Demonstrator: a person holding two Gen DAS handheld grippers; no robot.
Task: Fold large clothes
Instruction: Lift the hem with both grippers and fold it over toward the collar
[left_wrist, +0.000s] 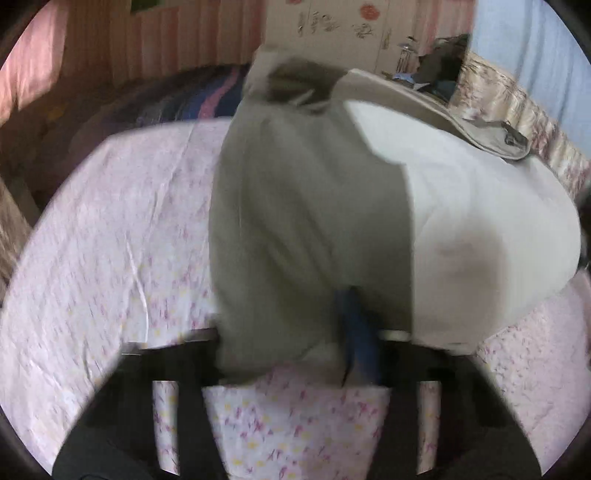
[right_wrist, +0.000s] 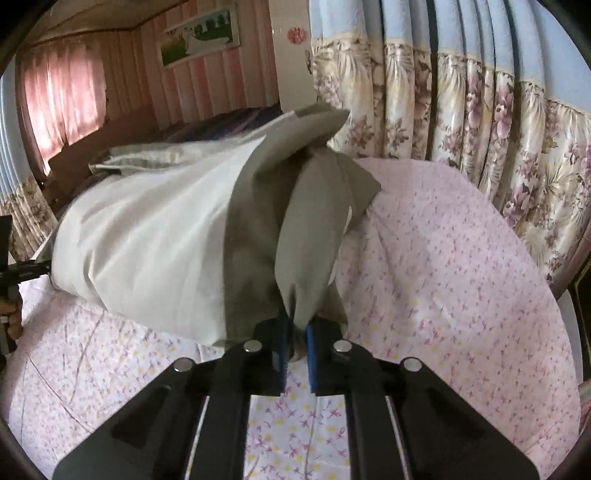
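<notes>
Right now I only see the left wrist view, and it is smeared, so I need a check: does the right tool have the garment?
Observer: Yes. The right tool is shut on a bunched grey part of the garment.
Operator: Does the cloth lie flat there?
Observer: No. The grey fabric rises from the grip in folds, above the floral bed sheet.
Operator: Can you see my left tool from that side?
Observer: Only its edge, at the far left of the right wrist view, beside the garment's white end.
</notes>
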